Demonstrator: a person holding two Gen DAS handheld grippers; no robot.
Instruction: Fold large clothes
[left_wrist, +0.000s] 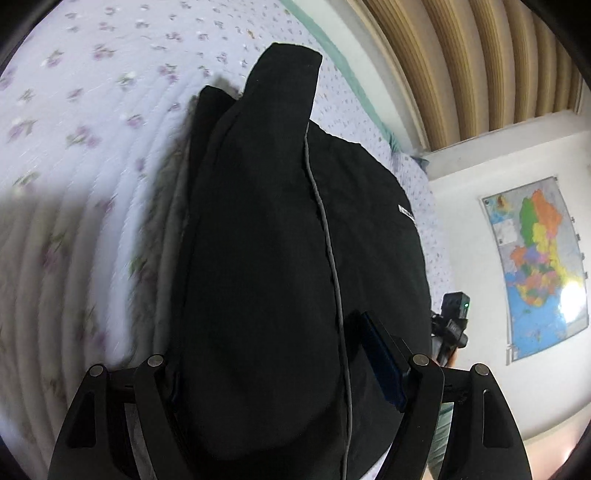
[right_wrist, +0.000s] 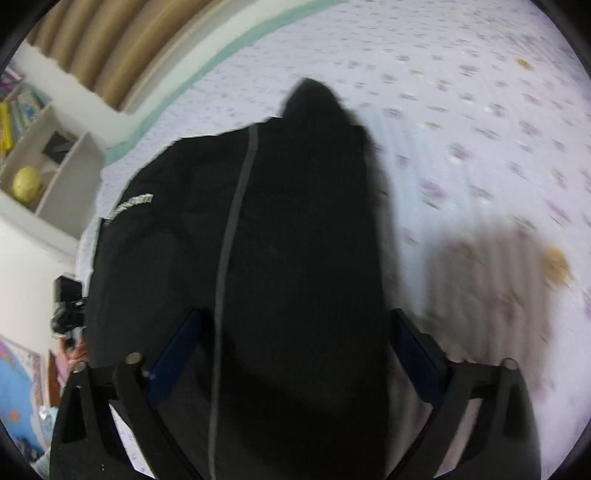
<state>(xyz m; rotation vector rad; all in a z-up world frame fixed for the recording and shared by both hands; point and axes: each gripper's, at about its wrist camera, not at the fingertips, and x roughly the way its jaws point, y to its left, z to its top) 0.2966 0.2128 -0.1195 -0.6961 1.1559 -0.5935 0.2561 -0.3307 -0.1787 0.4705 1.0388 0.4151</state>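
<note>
The black garment (left_wrist: 266, 258) lies on the flowered bed (left_wrist: 85, 155), bulky, a grey seam running toward twelve o'clock and a sleeve-like end at the top. My left claw (left_wrist: 284, 373) straddles a thick fold, but whether its pads press I cannot tell. My right claw (right_wrist: 295, 354) stands apart around the same bulk; its blue pads (right_wrist: 417, 354) appear clear of the cloth. I judge I should set the fold down flat, align edges along the seam, then let go evenly.
</note>
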